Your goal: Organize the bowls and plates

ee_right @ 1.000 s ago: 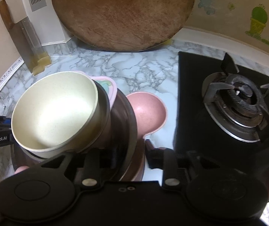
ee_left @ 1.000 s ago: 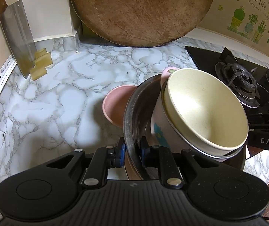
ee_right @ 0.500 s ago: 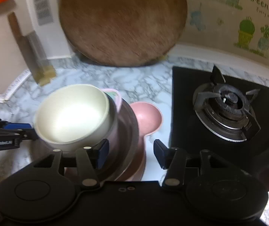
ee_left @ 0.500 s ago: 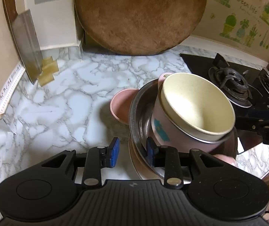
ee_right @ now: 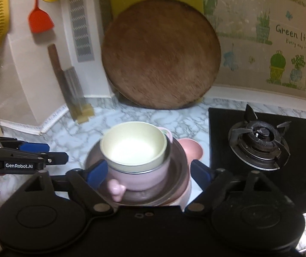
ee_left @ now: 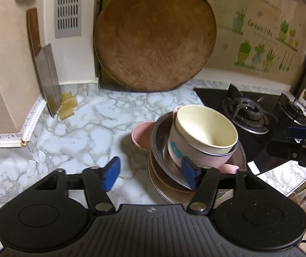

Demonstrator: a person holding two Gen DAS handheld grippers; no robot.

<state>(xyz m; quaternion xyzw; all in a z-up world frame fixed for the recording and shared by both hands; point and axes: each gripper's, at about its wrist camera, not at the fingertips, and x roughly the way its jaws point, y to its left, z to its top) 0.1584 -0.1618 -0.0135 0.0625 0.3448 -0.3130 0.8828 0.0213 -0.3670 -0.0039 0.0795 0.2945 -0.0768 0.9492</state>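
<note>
the left gripper has its jaws opening, already wide; its blue pads press on nothing, though the right one sits in front of the steel bowl's near rim at the frame's lower centre. the right gripper is opening too, wider still, pads either side of the stack with clear gaps, holding nothing. the stack rests on the marble table beside the stove: a cream bowl nested in a pink handled bowl, inside the steel bowl, on plates. a small pink bowl sits just behind, touching the stack.
</note>
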